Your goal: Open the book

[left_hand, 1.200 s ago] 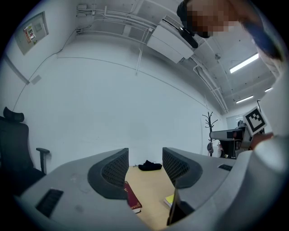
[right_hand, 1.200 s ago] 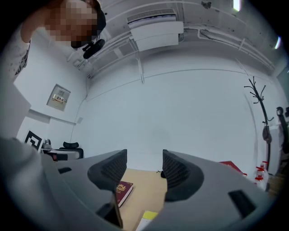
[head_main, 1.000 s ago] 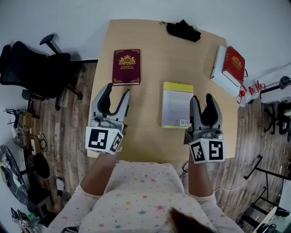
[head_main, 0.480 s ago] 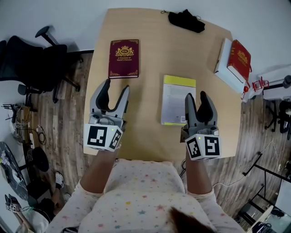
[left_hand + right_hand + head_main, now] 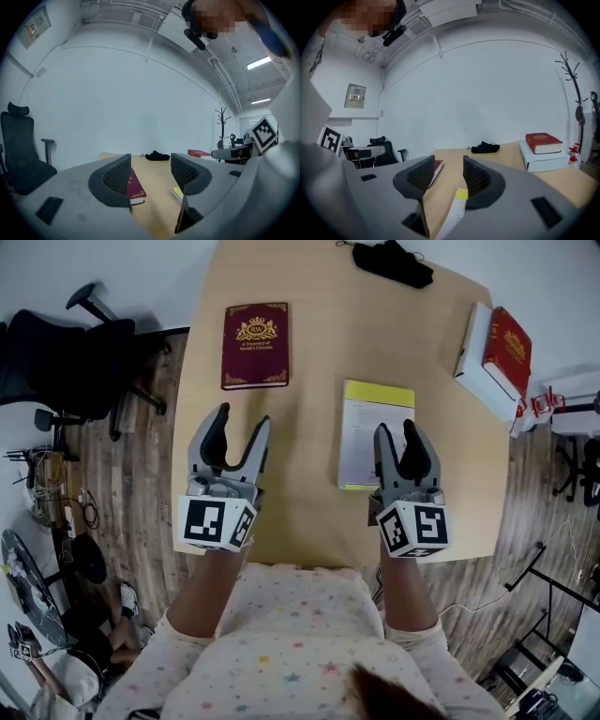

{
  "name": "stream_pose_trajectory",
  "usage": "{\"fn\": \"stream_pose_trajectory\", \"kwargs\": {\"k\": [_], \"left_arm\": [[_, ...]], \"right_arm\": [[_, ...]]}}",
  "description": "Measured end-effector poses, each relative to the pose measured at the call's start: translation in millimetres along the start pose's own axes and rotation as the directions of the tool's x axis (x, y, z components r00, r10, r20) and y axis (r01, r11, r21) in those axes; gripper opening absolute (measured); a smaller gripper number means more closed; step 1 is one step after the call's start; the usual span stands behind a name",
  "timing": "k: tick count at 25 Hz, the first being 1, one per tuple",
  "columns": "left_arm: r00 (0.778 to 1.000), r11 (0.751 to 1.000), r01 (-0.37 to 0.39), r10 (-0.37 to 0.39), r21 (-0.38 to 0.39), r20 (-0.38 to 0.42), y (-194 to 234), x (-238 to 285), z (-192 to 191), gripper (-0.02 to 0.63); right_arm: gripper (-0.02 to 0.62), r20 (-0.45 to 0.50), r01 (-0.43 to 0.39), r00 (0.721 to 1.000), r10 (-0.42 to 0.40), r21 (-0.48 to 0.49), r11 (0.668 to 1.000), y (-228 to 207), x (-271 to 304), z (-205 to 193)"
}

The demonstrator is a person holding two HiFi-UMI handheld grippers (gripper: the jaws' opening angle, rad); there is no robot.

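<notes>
Item 1, rounded light-wood table (image 5: pixel 309 352): the landmark for all entries below. Item 2, black office chair (image 5: pixel 56 362): on the floor off the table's left edge. Item 3, white box (image 5: pixel 476 360) bearing a red hardback book (image 5: pixel 507 351): at the table's far right corner, well apart from both tools. Item 4, maroon hardback book with gold crest (image 5: pixel 255 345): closed, flat on the table's far left part, straight ahead of the left gripper (image 5: pixel 241 420) but well apart from it. Item 5, thin white-and-yellow paperback book (image 5: pixel 373 427): closed, flat right of the table's middle, long axis running away from the person, yellow band at the far end; judged the likelier book to open. Item 6, black bundle (image 5: pixel 394 261): at the table's far edge. Item 7, left gripper: over the table's near left part, jaws just opened wider, nothing between them. Item 8, right gripper (image 5: pixel 397 427): over the table's near right part, jaws apart and grasping nothing; it is the nearer tool, pointing along the paperback's long axis, with the book's near right edge just under its left jaw, so the cover lies ahead and to its left. Contact cannot be told.
</notes>
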State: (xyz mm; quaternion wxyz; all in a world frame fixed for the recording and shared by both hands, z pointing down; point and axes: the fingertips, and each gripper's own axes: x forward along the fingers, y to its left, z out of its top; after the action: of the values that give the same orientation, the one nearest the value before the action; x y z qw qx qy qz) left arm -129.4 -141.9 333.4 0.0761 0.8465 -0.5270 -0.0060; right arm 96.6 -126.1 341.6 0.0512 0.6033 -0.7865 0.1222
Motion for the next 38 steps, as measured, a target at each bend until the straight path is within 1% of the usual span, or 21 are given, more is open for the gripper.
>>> {"fn": "stream_pose_trajectory", "kwargs": {"k": [9, 12, 23, 28, 32, 38], "left_arm": [[0.999, 1.000, -0.010, 0.009, -0.009, -0.039, 3, 1, -24, 0.242], [0.999, 1.000, -0.016, 0.015, -0.013, -0.049, 5, 0, -31, 0.242], [0.996, 0.999, -0.026, 0.024, -0.025, -0.084, 7, -2, -49, 0.242], [0.995, 0.999, -0.032, 0.029, -0.025, -0.096, 9, -2, -55, 0.242], [0.994, 0.999, -0.035, 0.032, -0.026, -0.106, 10, -2, -57, 0.242], [0.992, 0.999, -0.037, 0.033, -0.029, -0.118, 9, -2, -62, 0.242]], "right_arm": [[0.181, -0.103, 0.000, 0.995, 0.002, 0.024, 1.000, 2, 20, -52], [0.160, -0.134, 0.000, 0.991, 0.004, 0.032, 0.999, 1, 25, -69], [0.158, -0.255, 0.016, 0.967, -0.006, 0.037, 0.999, 2, 43, -128], [0.158, -0.315, 0.022, 0.949, -0.017, 0.012, 1.000, 3, 51, -149], [0.158, -0.362, 0.039, 0.931, -0.043, -0.021, 0.999, 4, 55, -163], [0.158, -0.427, 0.063, 0.901, -0.076, -0.044, 0.997, 4, 58, -184]]}}
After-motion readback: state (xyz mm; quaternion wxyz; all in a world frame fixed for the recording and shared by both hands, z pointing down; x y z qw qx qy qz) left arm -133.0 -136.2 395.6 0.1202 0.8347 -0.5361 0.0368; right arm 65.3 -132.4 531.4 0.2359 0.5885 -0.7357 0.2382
